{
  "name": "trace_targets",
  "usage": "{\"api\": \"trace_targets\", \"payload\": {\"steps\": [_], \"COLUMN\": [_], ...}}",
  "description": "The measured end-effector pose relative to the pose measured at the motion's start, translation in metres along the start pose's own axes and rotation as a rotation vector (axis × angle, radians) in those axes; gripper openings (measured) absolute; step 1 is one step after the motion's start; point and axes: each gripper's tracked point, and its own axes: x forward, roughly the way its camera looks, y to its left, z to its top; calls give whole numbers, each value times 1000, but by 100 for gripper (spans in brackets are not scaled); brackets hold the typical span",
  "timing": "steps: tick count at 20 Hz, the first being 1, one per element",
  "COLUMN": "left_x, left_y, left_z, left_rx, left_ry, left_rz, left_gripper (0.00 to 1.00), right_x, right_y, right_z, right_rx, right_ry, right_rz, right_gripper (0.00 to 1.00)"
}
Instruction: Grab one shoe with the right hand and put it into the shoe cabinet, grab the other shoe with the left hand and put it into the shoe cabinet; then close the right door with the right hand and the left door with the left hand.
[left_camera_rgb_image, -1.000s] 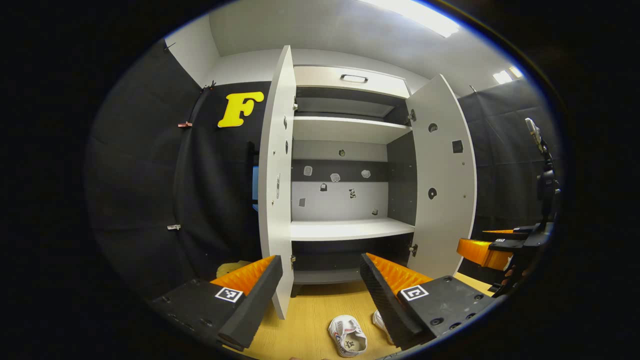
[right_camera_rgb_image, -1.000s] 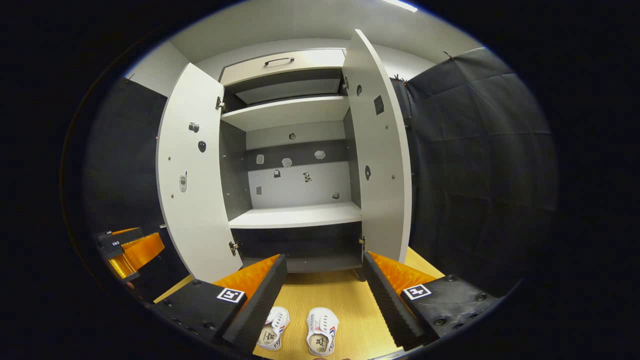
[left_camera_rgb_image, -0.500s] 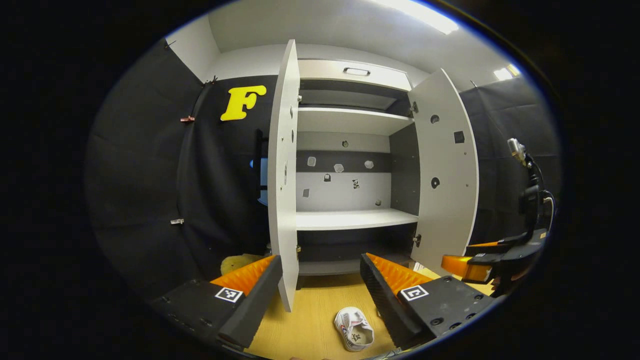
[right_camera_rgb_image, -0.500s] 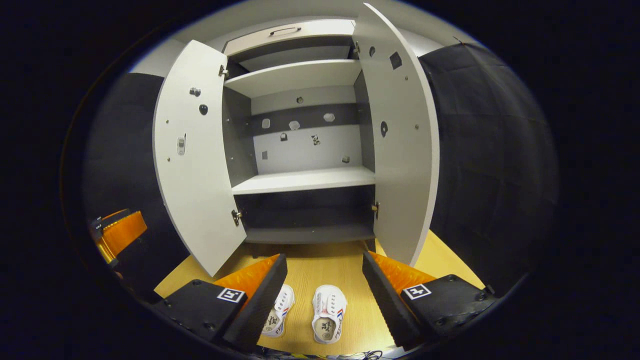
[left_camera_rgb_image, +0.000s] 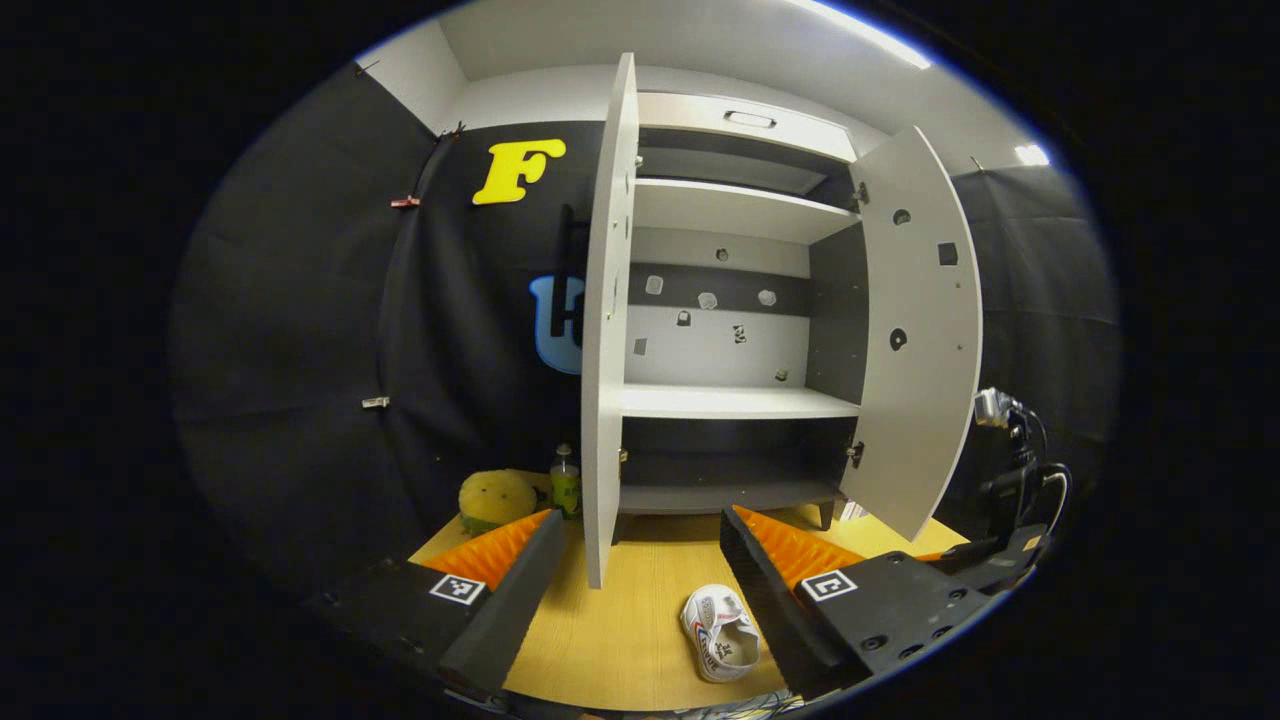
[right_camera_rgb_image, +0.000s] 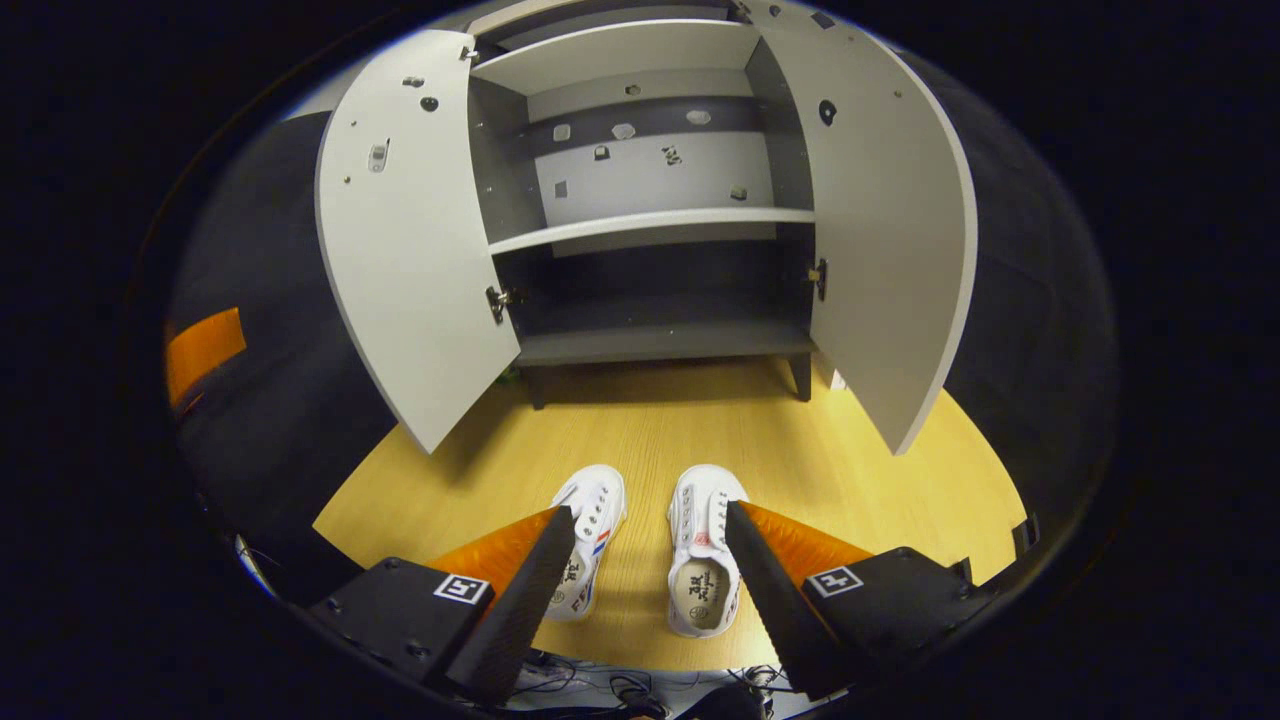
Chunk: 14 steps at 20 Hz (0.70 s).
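At lower centre, the right gripper (right_camera_rgb_image: 640, 560) is hanging wide open over two shoes (right_camera_rgb_image: 703, 545), gripping nothing; the left gripper (left_camera_rgb_image: 640, 560) is likewise gaping empty.

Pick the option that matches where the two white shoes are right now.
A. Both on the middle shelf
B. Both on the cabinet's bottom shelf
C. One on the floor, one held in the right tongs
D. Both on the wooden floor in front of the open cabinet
D: the right gripper view shows the left shoe and the right shoe side by side on the wooden floor, in front of the open cabinet, with the right tongs open above them.
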Motion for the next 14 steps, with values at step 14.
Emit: {"api": "trace_targets", "payload": {"steps": [14], "left_x": [12], "left_y": [17], "left_z": [-38], "left_rx": [-24], "left_ry": [91], "left_rz": [57], "left_gripper": [95], "right_x": [81], "right_y": [-20], "right_z": [-107], "right_rx": [80], "right_ry": [248], "right_rz": [-76], "right_gripper": [99]}}
